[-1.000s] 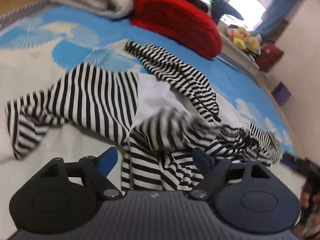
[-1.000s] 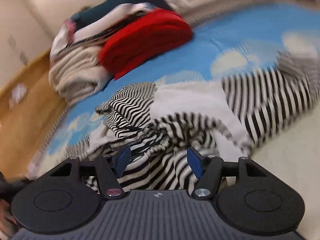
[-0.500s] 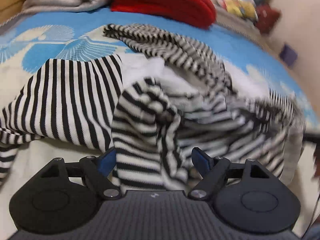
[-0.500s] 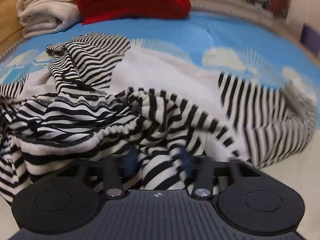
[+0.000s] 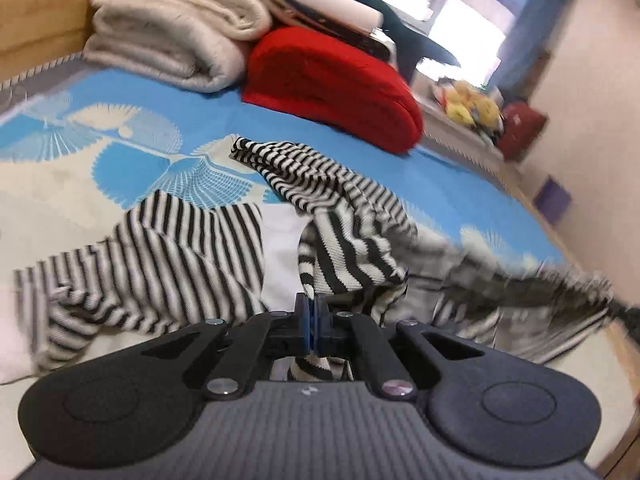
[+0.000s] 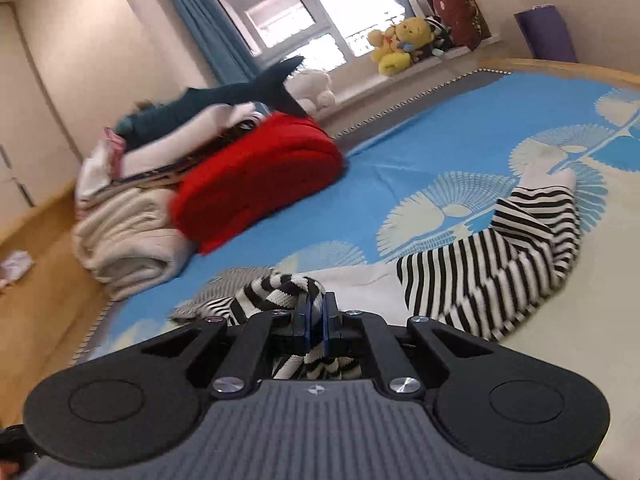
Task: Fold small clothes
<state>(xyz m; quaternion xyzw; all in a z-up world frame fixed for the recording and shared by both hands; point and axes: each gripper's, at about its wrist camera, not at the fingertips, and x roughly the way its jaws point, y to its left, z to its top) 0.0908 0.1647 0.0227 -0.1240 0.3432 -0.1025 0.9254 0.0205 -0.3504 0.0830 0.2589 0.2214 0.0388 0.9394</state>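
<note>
Pinching the striped garment (image 5: 352, 248) between pressed-together blue pads, left tool (image 5: 314, 322) and right tool (image 6: 315, 320) lift it.

Blue patterned bed (image 5: 132, 96) bears striped garment (image 5: 180, 248), red cushion (image 5: 328, 84), blankets (image 5: 172, 36).

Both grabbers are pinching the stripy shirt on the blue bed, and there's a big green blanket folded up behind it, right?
Nearly. The folded blanket behind it is red, not green; both wrist views show that. The rest holds: the left gripper and the right gripper are each shut on the stripy shirt, which lies on the blue bed.
</note>
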